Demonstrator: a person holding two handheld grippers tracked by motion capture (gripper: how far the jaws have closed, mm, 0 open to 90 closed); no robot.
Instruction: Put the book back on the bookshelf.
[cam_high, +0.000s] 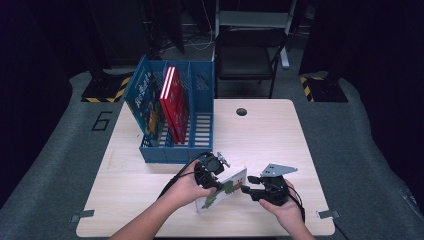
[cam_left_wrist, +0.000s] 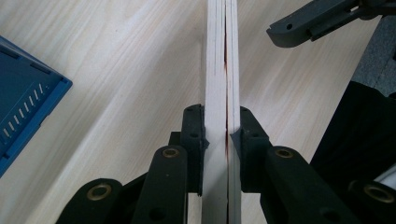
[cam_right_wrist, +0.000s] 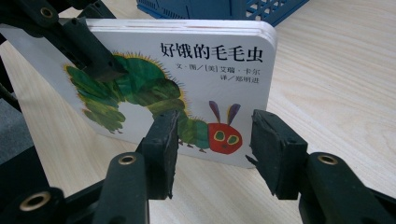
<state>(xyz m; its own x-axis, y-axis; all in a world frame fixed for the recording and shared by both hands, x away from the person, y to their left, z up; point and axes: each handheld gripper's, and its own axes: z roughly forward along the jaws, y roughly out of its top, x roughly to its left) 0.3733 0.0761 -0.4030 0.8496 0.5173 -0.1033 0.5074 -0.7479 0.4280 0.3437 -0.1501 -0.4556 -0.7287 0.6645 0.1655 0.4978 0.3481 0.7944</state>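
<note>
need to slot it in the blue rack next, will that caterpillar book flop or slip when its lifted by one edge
Probably stiff: the caterpillar book shows thick board pages along its edge and stands straight between the left gripper fingers. Its glossy cover may slide a little. It looks light for its size, though it could pivot if held at one corner.

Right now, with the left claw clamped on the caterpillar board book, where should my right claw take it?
Take the caterpillar board book by its free short edge near the red head, coming from the right claw side with jaws across the thickness; the left claw holds the opposite end.
</note>
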